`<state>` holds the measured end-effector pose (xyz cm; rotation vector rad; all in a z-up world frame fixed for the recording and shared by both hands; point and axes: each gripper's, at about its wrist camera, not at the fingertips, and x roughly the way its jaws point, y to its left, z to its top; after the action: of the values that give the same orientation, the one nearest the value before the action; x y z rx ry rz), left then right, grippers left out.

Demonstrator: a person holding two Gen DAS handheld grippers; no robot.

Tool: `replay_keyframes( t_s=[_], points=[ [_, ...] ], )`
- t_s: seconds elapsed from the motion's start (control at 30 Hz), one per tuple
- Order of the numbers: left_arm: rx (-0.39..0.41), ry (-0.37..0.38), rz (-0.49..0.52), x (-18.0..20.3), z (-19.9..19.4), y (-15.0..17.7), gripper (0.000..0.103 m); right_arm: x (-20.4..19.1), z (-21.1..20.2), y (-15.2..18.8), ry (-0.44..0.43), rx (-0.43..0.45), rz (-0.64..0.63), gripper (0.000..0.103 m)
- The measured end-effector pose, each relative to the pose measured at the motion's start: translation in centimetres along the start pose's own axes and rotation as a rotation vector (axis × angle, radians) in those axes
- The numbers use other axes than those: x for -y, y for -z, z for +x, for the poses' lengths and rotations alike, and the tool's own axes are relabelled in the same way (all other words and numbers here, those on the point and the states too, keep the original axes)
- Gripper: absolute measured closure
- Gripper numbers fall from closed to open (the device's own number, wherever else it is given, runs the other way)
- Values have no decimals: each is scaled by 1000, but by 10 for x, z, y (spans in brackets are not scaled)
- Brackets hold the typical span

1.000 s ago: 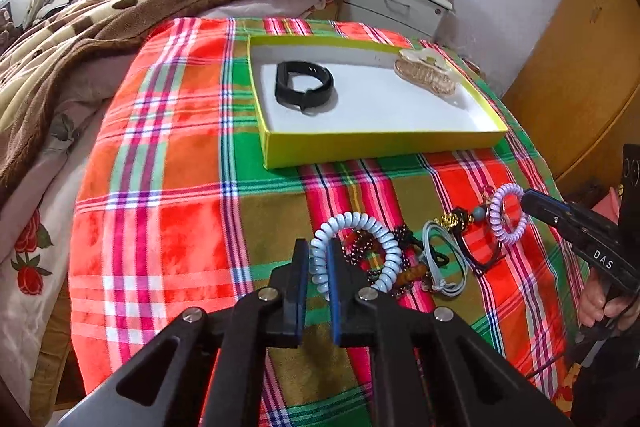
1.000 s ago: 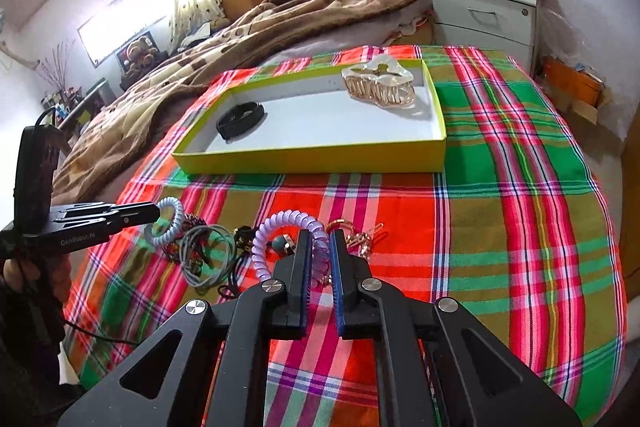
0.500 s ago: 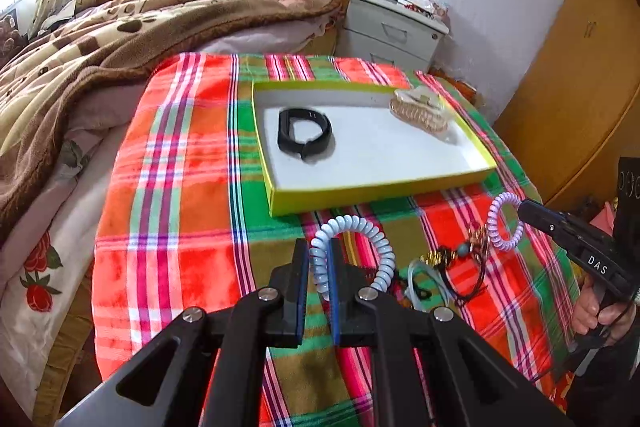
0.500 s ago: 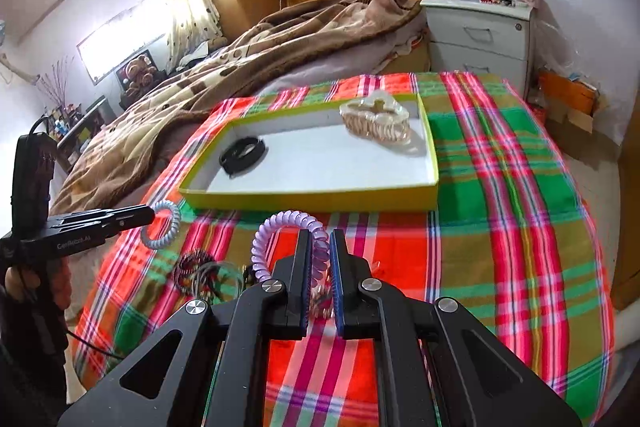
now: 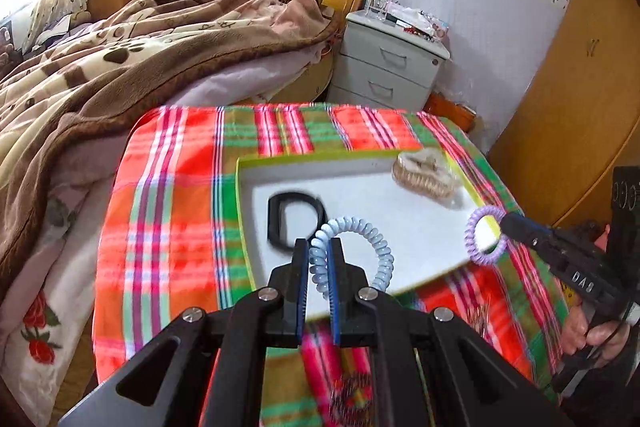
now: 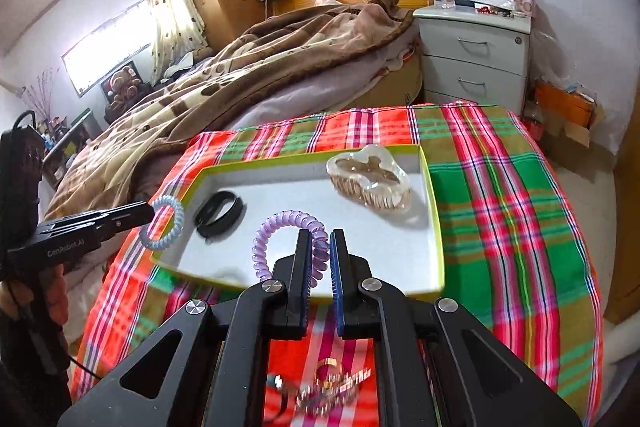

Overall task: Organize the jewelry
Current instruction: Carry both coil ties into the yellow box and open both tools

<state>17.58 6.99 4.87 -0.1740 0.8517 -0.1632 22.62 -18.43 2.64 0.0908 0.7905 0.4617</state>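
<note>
The blue coil hair tie [image 5: 352, 247] is clamped in my left hand-held gripper [image 5: 318, 259], above the tray [image 5: 240, 211] at its 6 o'clock edge. My right hand-held gripper [image 6: 320, 259] clamps the purple coil hair tie [image 6: 280, 235]. The tray holds a black band [image 6: 220, 213] and a clear claw clip [image 6: 370, 183] on the plaid tabletop [image 6: 500, 227].

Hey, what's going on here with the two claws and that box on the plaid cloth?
A person is sorting jewelry with a handheld claw in each hand. The left claw is shut on a pale blue spiral hair tie, and the right claw is shut on a lilac spiral hair tie. Both hang over the near side of the shallow yellow-green box. A black band and a clear hair claw clip already lie inside. More jewelry waits on the plaid cloth.
</note>
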Motion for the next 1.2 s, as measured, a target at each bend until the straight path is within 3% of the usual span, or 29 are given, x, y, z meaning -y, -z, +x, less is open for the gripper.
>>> replay_keyframes(
  t_s=[0.6,1.2],
  points=[
    [-115,17,-3,4,97,-45,93,17,68,-21,83,-92,22,94],
    [-172,11,-9,4,124,-46,93,23,85,-22,146,-136,4,94]
  ],
)
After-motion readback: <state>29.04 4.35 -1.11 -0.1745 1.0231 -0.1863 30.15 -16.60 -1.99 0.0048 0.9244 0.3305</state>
